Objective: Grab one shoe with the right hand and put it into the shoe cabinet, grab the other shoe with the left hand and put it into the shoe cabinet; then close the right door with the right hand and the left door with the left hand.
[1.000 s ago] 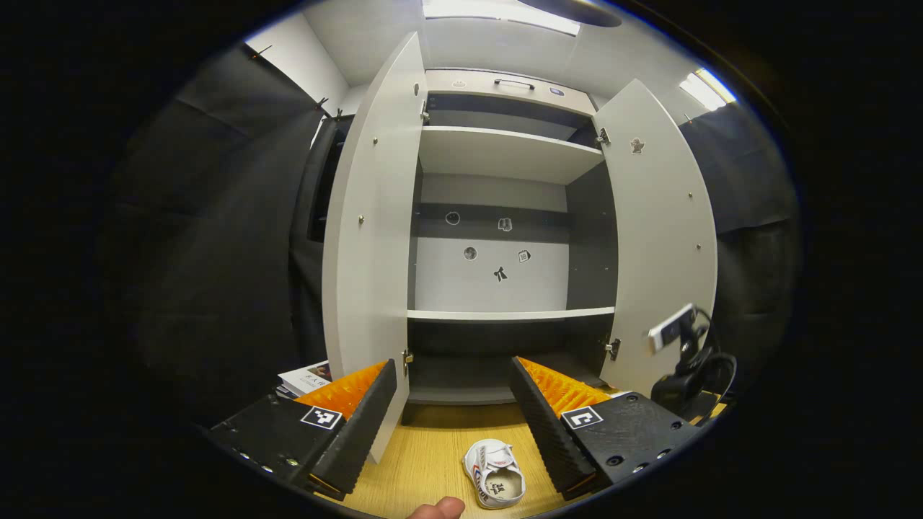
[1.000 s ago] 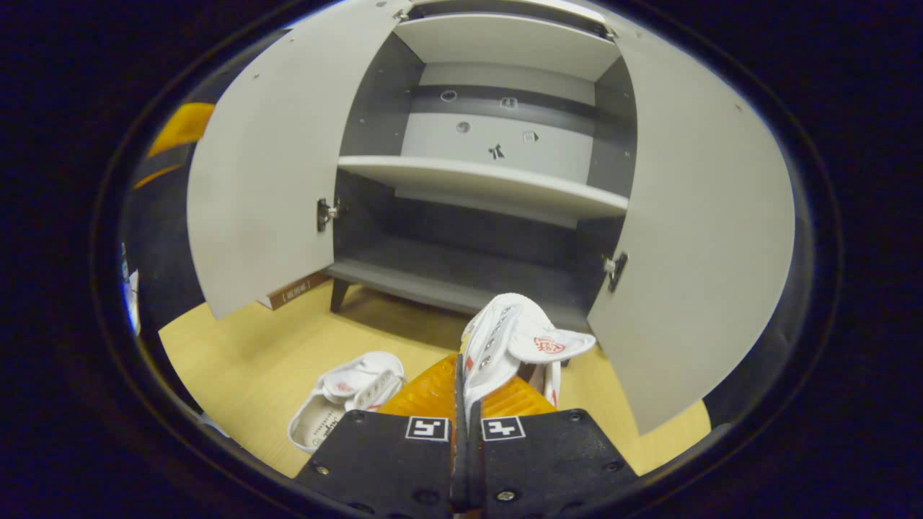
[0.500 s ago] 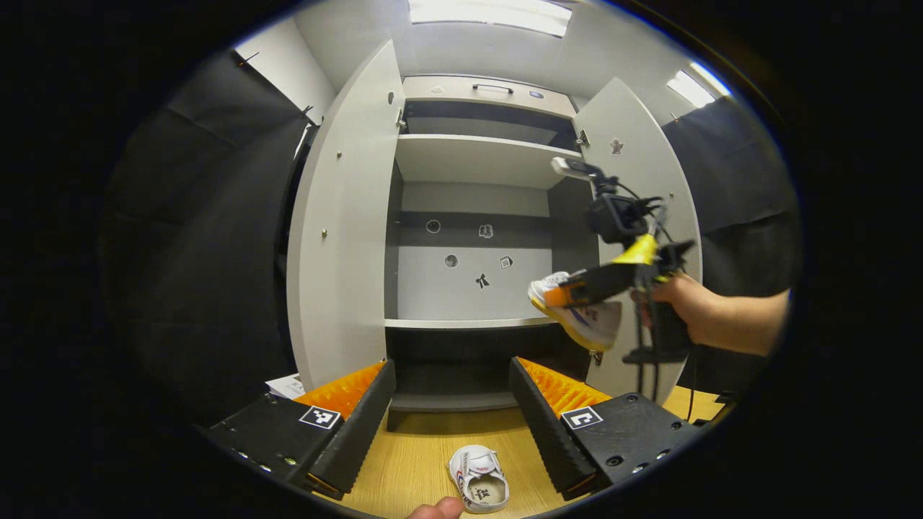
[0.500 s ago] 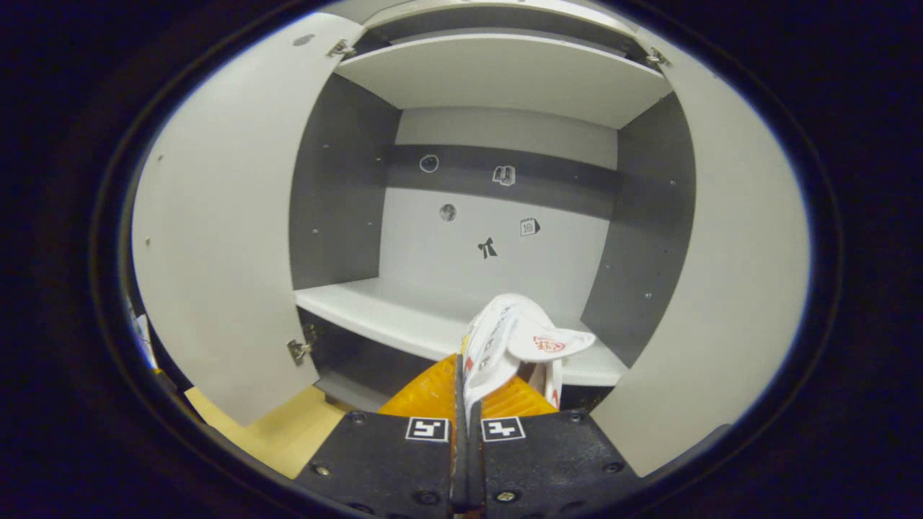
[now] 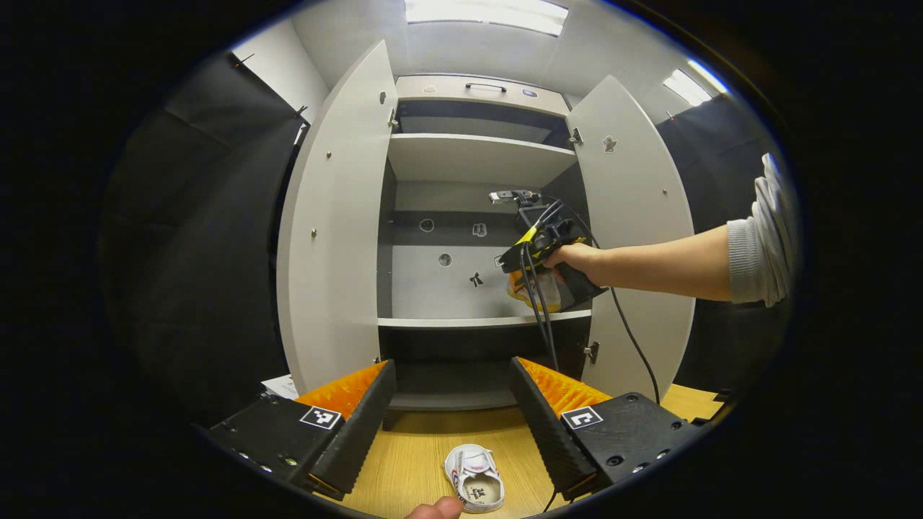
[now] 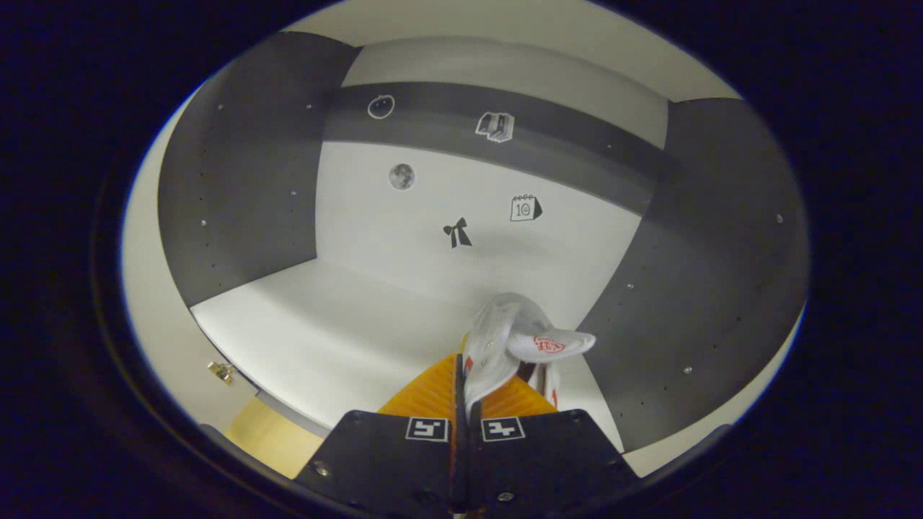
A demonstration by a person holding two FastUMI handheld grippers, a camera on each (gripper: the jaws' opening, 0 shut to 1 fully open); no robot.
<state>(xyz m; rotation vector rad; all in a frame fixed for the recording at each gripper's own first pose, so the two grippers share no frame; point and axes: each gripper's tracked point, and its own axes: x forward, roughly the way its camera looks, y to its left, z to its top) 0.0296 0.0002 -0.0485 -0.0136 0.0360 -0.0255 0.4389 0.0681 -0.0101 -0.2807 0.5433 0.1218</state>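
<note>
Left gripper view, left to right: the tall pale-grey shoe cabinet [image 5: 476,162] stands with its left door [image 5: 332,231] and right door [image 5: 634,238] both swung wide. At 6 o'clock the left gripper [image 5: 453,414] hangs with fingers apart, holding nothing, above the small white shoe [image 5: 474,486] lying on the light wooden floor [image 5: 404,468]. At 3 o'clock a hand [image 5: 577,261] reaches the right gripper [image 5: 532,277] into the middle compartment, above the white middle shelf [image 5: 483,321].

Right gripper view: the shelf [image 6: 324,339] spreads from 9 o'clock to centre, backed by a white panel with small stickers [image 6: 457,232]. At 6 o'clock the right gripper [image 6: 497,364] has its fingers clamped on the second small white strapped shoe [image 6: 515,339], held just above the shelf near the dark right-hand wall [image 6: 692,288].

Risks, as judged: releasing while the shoe is raised could let it tumble or roll toward the shelf's front edge; the nearby wall may catch the fingers as they open; the trailing black cable [image 5: 634,346] could snag the right door during withdrawal.
</note>
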